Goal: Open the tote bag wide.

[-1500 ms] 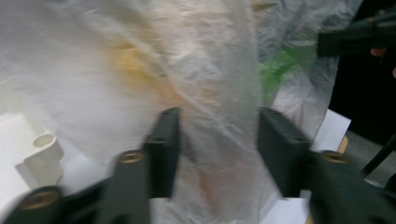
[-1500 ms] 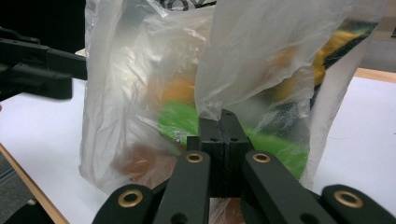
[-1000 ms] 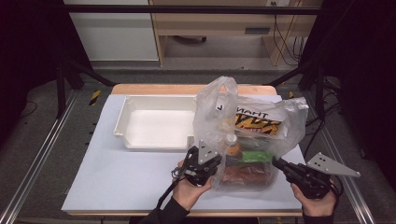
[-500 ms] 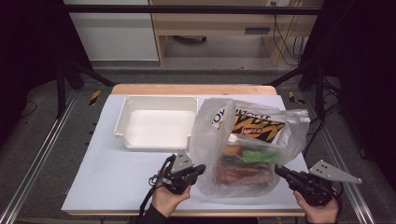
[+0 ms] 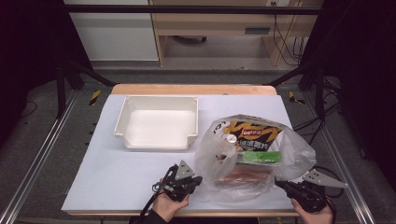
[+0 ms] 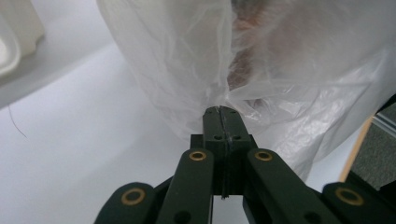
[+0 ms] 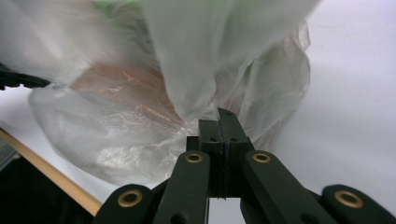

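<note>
On the white table top (image 5: 116, 186), scanning left to right: white tray (image 5: 159, 122) sits upright at the far left-centre, well apart from both grippers. Near edge, left gripper (image 5: 195, 178) is in a hand (image 5: 169, 205) coming in from the bottom, grey three-cornered plate on top, cable trailing back toward the person. Its jaws are pressed together on a fold of the plastic bag (image 5: 254, 158); left gripper view confirms it, left gripper (image 6: 221, 112) tips are closed with the thin film of the plastic bag (image 6: 187, 70) bunched right at them.

Bag lies on the table right of centre, just beside the tray's right wall, slumped and translucent. Inside it: yellow-and-black snack packet (image 5: 252, 135) toward the far side, a green item (image 5: 261, 156) below that, a reddish-brown pack (image 5: 243, 175) nearest the person. A small round white item shows near the bag's upper left, too small to tell what it is.

Right gripper (image 5: 279, 185) sits at the bag's near right corner, held by a hand (image 5: 315, 214) at the bottom edge. Right gripper view: right gripper (image 7: 219, 114) jaws closed flat against each other, pinching a gathered tail of the plastic bag (image 7: 116, 126); reddish-brown contents visible through the film, wooden table edge (image 7: 51, 172) at lower left
</note>
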`<state>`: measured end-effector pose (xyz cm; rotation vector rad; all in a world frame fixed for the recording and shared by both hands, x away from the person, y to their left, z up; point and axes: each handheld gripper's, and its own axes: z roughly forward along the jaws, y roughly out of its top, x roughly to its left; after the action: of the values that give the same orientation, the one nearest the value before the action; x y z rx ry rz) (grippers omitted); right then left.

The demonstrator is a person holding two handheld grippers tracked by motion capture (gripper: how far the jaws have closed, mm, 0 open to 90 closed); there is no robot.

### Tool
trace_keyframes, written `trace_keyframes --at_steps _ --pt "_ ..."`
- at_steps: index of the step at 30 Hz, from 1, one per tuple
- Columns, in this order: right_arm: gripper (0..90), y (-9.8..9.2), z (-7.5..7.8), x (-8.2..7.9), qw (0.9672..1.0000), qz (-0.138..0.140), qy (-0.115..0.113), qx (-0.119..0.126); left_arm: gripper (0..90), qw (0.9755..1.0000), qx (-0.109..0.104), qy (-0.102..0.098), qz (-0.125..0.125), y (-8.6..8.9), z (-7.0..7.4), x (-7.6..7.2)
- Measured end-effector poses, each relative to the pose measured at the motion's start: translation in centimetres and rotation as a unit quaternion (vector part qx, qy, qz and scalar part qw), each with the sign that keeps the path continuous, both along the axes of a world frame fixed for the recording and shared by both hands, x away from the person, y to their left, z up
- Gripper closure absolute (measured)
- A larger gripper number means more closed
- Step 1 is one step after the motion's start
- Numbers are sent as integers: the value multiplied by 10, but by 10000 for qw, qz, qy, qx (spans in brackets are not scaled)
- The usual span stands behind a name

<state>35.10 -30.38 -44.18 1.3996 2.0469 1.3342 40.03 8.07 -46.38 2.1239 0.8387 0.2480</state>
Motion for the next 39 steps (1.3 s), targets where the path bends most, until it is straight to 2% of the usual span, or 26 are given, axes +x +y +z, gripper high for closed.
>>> trace_keyframes --at_steps 3,8,11,15,16,17,19,20,21,22,23,27,31,35,37,38,39 --pt "900 4 -7 4 9999 -59 62 -113 900 9999 86 78 55 0 -8 3" --pt "881 8 -13 7 9996 -147 121 -230 900 9999 49 139 90 0 -13 5" --pt "768 9 -10 5 9995 -161 15 -278 900 9999 -111 82 95 6 -8 3" --pt "616 5 0 -1 9990 -230 -292 -263 696 9990 -319 -210 215 17 6 -6" --pt "616 5 0 -1 9990 -230 -292 -263 632 9990 -319 -210 215 17 6 -6" --pt "553 3 8 -5 9982 -281 -485 -233 566 9979 -435 -388 276 22 14 -11" --pt "497 1 15 -9 9974 -329 -619 -191 487 9962 -537 -596 353 26 24 -18" --pt "497 1 15 -9 9974 -329 -619 -191 453 9962 -537 -596 353 26 24 -18" --pt "468 1 18 -10 9968 -361 -703 -152 453 9956 -578 -646 356 27 29 -21" --pt "434 0 25 -12 9957 -413 -820 -99 397 9944 -663 -734 366 28 37 -24" --pt "426 0 28 -12 9955 -425 -842 -62 373 9940 -694 -766 359 27 42 -26" --pt "379 2 43 -10 9938 -397 -1040 33 321 9909 -860 -1002 270 15 64 -32" --pt "335 5 56 -9 9916 -355 -1238 115 318 9892 -913 -1136 130 -6 80 -33" --pt "332 10 68 -8 9896 -308 -1393 166 395 9889 -698 -1300 199 -27 89 -27" --pt "395 12 72 -8 9893 -267 -1422 157 501 9895 -664 -1258 261 -31 91 -19" --pt "462 13 74 -7 9891 -297 -1434 128 558 9905 -657 -1180 277 -30 91 -16" --pt "565 13 75 -7 9896 -329 -1399 112 649 9912 -661 -1109 298 -28 92 -13"
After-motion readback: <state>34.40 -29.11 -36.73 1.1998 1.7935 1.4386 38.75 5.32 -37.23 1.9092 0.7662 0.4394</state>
